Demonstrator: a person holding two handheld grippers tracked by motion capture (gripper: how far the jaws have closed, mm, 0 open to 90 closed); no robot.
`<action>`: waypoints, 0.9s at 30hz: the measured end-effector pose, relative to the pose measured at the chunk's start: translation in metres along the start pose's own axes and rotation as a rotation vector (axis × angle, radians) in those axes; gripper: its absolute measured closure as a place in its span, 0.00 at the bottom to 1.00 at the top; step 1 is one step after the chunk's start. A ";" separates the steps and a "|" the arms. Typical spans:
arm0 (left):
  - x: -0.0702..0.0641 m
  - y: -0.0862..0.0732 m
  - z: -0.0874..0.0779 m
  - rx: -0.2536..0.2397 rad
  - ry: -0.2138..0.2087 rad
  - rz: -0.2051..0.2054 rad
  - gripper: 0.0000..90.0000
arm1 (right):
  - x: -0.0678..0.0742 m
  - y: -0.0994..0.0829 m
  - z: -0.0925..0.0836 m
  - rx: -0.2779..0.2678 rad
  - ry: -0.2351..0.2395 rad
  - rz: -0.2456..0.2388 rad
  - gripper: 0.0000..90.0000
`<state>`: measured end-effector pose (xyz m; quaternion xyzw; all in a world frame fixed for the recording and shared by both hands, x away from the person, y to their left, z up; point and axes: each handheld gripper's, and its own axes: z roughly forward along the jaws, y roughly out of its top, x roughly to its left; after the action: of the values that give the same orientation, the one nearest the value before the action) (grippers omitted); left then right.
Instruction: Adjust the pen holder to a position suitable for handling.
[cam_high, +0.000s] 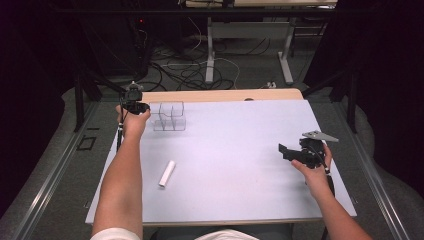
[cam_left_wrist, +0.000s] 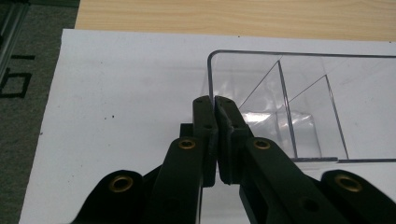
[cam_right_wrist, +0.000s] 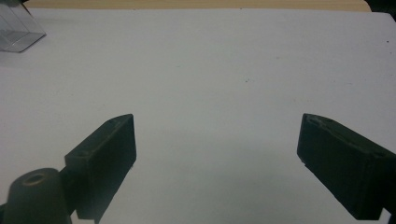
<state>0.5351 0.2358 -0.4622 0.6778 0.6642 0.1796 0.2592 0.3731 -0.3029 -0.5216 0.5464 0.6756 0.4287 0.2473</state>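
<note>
At the table's far left corner, the left gripper (cam_left_wrist: 215, 109) pinches the near wall of the clear divided organizer (cam_left_wrist: 299, 93), unlabelled. Right gripper (cam_right_wrist: 217, 154) hangs spread over bare white tabletop (cam_right_wrist: 224, 70).

My two handheld grippers black, left gripper (cam_left_wrist: 215, 140) with brass-ringed rivets on its linkage arms and blocky matte pads, right gripper (cam_right_wrist: 217, 158) topped by a grey three-cornered plate (cam_high: 320, 135), bare forearms, short white sleeves (cam_high: 116, 234).
</note>
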 end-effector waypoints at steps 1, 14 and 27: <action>0.000 0.000 0.000 0.001 0.000 -0.002 0.99 | 0.000 0.000 0.000 0.001 0.000 0.000 0.12; -0.004 -0.001 -0.003 0.011 0.016 -0.005 0.99 | -0.001 -0.001 0.000 0.005 0.006 0.007 0.13; -0.020 -0.020 -0.019 0.036 -0.002 -0.020 0.99 | 0.001 0.000 0.000 0.006 0.012 0.013 0.14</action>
<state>0.5064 0.2182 -0.4567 0.6760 0.6738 0.1643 0.2492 0.3725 -0.3016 -0.5217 0.5490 0.6747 0.4317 0.2387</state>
